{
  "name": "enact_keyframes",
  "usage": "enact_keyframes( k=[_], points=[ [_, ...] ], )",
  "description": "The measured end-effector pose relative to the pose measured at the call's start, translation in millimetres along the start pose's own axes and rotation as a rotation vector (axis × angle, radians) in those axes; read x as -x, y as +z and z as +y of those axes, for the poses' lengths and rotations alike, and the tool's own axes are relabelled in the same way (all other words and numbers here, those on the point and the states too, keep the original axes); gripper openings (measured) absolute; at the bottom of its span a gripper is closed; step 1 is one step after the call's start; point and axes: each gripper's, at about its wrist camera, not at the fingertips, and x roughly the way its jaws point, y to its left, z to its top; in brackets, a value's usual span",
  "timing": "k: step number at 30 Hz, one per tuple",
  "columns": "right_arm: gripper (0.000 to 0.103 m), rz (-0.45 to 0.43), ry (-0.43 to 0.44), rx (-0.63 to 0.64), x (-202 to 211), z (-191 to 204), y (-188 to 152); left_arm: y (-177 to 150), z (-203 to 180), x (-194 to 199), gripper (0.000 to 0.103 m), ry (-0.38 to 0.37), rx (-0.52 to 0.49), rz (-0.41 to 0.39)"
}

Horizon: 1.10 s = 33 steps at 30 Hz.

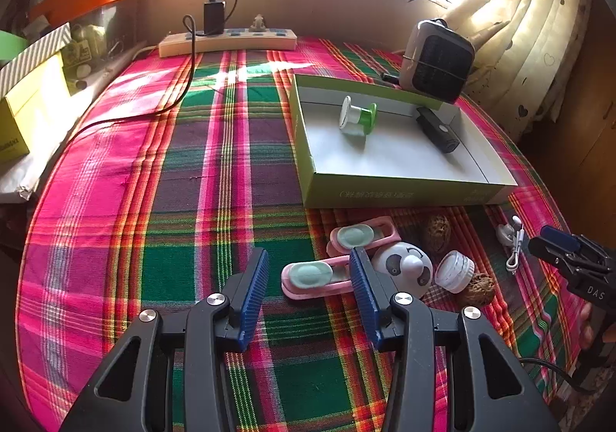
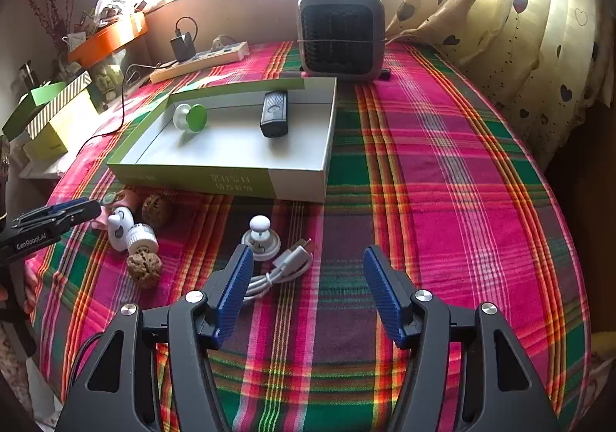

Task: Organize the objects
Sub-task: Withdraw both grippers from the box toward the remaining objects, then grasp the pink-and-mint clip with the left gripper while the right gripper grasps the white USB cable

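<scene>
Left gripper [image 1: 310, 278]: bottom centre of the left wrist view, jaws apart and empty, low over the plaid cloth [image 1: 173, 201]; its right-hand pad sits at the end of the nearer pink clip [image 1: 313, 280] without squeezing it.
Right gripper [image 2: 308, 278]: bottom centre of the right wrist view, jaws spread wide, nothing held; the white cable [image 2: 277, 270] lies just off its left-hand pad.
Still loose, lower right of the left wrist view: the nearer pink clip, a second pink clip [image 1: 362, 235] behind it, the panda-faced piece [image 1: 404, 268], a small white jar [image 1: 454, 272], two walnuts [image 1: 437, 231], all bunched close together on the cloth.
Still loose, centre of the right wrist view: the cable and a white knob stand [image 2: 261, 237] touching it.
Box [image 2: 300, 178]: open, beyond the loose group, mid-frame in both views.
Already in the box: a green-and-white spool [image 1: 356, 118] on its side and a black device [image 1: 437, 129], well apart from each other.
Progress, as I judge it: early; two items placed, roughly eight left outside.
Likely next: the nearer pink clip for the left, the cable for the right.
Far edge: a small fan [image 2: 340, 37] and a power strip [image 1: 227, 41], seemingly not part of the sorting.
</scene>
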Motion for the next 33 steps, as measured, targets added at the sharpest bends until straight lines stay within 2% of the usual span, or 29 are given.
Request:
enact_keyframes(
  k=[8,16,22,33],
  points=[
    [0.066,0.018,0.008,-0.008,-4.3,1.3,-10.2,-2.8,-6.3,0.4,0.043,-0.028,-0.018,0.01],
    [0.066,0.043,0.01,0.013,-18.6,15.2,-7.0,3.5,-3.6,-2.8,0.044,-0.006,-0.031,-0.001],
    [0.07,0.051,-0.03,0.032,-20.7,14.8,-6.8,5.7,-1.2,-6.6,0.044,-0.039,-0.017,0.004],
    [0.07,0.051,-0.12,0.026,-14.5,-6.0,-10.1,-6.8,-7.7,-3.7,0.044,-0.089,-0.033,0.034]
  ],
)
